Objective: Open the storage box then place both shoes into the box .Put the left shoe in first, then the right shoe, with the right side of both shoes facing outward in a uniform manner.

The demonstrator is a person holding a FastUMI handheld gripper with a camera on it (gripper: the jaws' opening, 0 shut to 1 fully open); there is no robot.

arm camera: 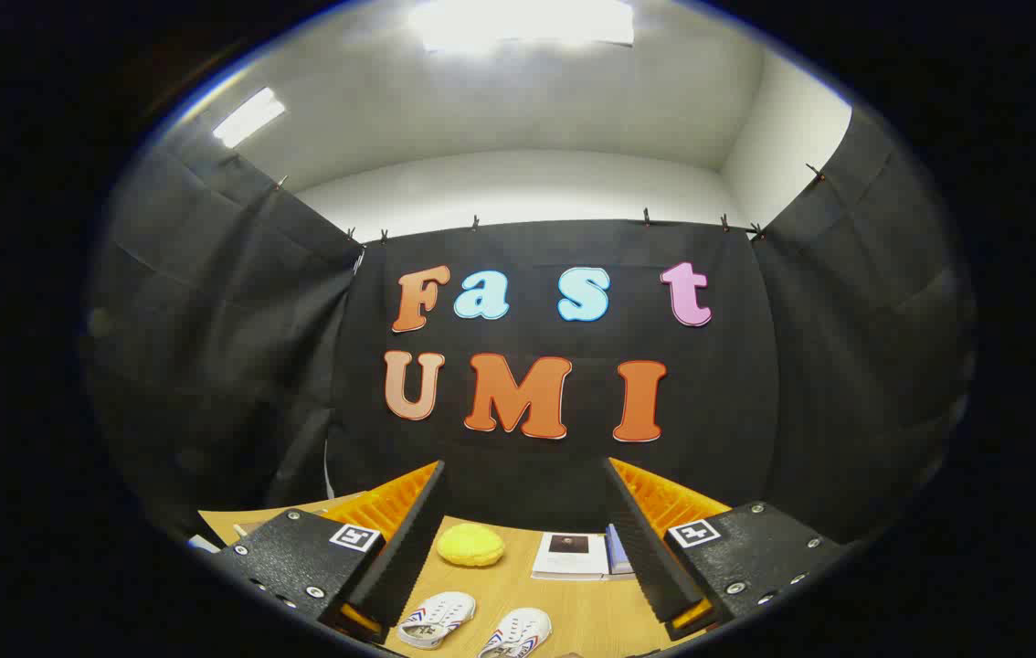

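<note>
Two white shoes with red and blue side stripes lie on the wooden table, toes pointing away. One shoe [436,619] lies close to my left finger. The other shoe [516,632] lies beside it, between the fingers. My gripper [525,475] is held high above the table and stands open, with a wide gap and nothing between its fingers. Both shoes sit well below the fingertips.
A yellow rounded object [470,545] rests on the table [573,603] beyond the shoes. To its right lie a white booklet [571,555] and a blue-edged book [617,550], near the black cloth wall at the table's back.
</note>
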